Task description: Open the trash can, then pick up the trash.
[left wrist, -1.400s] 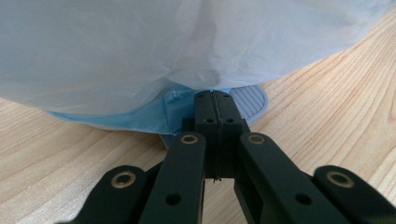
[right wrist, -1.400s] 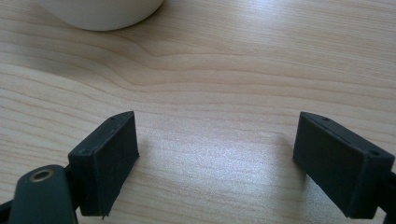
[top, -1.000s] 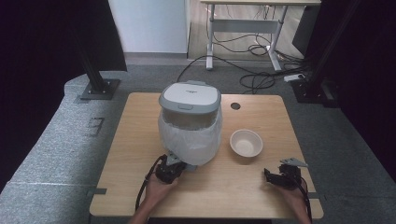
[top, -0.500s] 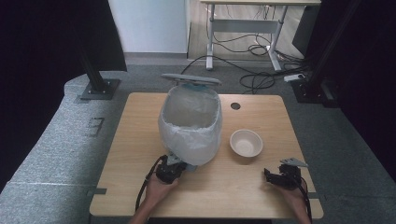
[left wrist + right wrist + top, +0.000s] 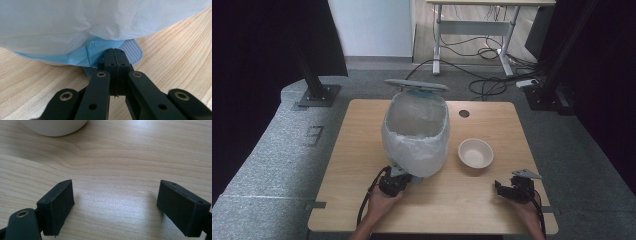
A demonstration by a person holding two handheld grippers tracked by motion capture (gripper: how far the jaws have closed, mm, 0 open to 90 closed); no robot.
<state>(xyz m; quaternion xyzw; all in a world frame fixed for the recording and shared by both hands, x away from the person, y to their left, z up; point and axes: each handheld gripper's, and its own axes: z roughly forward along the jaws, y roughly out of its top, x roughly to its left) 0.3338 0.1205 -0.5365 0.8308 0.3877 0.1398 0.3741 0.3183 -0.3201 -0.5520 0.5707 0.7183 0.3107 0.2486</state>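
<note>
A pedal bin (image 5: 414,132) lined with a white plastic bag stands mid-table, its grey lid (image 5: 416,85) tipped up and back so the inside shows. My left gripper (image 5: 403,179) is at the bin's near foot. Its jaws are shut together with nothing between them, and the tips (image 5: 113,51) rest on the ribbed grey pedal (image 5: 132,48) below the bag and a blue liner edge (image 5: 75,56). My right gripper (image 5: 503,188) sits low over the wood near the front right, open and empty (image 5: 115,200). A cream bowl (image 5: 475,153) lies just beyond it, its rim showing as bowl (image 5: 53,126).
The wooden table (image 5: 362,125) has a round cable hole (image 5: 464,113) at the back right. Grey mats surround the table, with black stand bases and cables on the floor behind.
The bin's lid has swung from shut to fully raised. Both grippers stay where they were, the left one at the pedal.
</note>
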